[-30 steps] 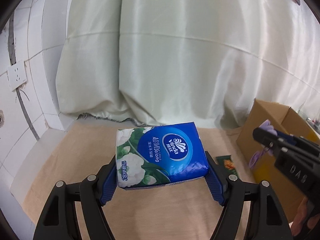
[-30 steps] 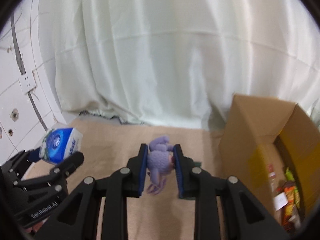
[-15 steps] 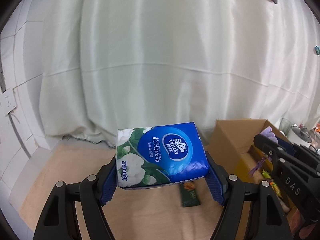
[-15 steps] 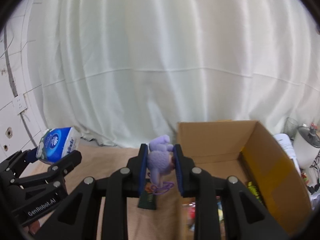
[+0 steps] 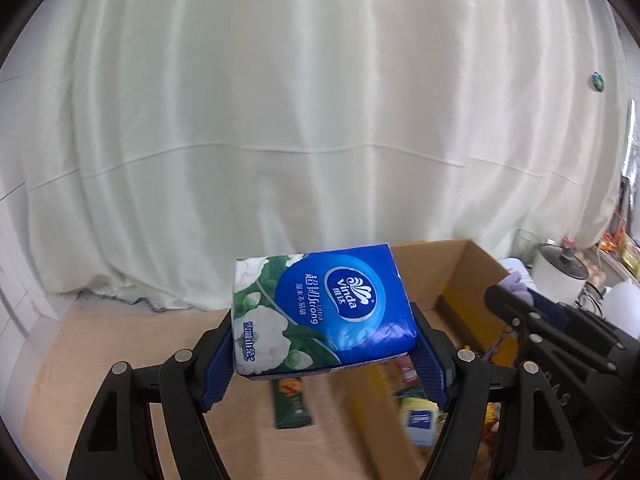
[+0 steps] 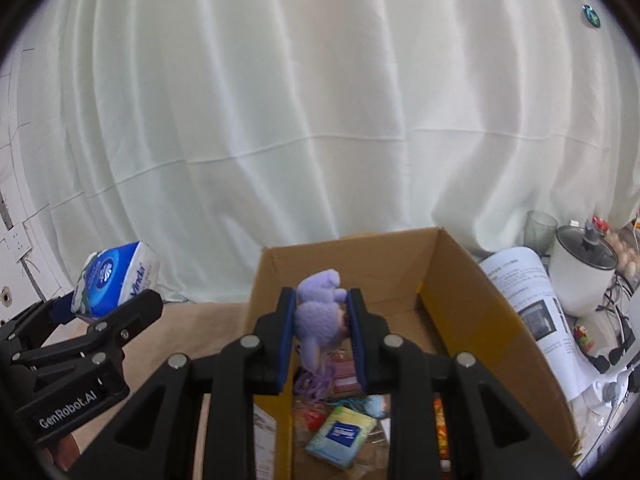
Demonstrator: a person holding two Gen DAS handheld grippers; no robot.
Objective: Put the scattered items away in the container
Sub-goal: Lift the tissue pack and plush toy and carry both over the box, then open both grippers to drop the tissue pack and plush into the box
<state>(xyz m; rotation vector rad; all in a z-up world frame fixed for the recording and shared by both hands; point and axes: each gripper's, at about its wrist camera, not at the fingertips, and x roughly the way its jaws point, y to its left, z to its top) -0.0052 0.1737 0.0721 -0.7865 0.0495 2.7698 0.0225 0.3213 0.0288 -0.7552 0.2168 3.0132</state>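
My left gripper (image 5: 324,344) is shut on a blue and white tissue pack (image 5: 320,312), held in the air beside the left wall of the open cardboard box (image 5: 460,276). In the right wrist view the same tissue pack (image 6: 116,280) shows at far left. My right gripper (image 6: 322,336) is shut on a small purple knitted toy (image 6: 320,312), hanging over the inside of the cardboard box (image 6: 472,308). Several snack packets and a small tissue packet (image 6: 340,436) lie in the box. A dark green snack bar (image 5: 292,404) lies on the beige floor outside it.
A pale curtain (image 6: 320,120) hangs behind the box. To the right of the box are a white cooker (image 6: 584,272), a glass, printed papers (image 6: 532,300) and cables. White tiled wall with a socket (image 6: 16,240) stands at left.
Both grippers have swung right toward the box with their loads. The box now lies under the right gripper, and its contents have come into view.
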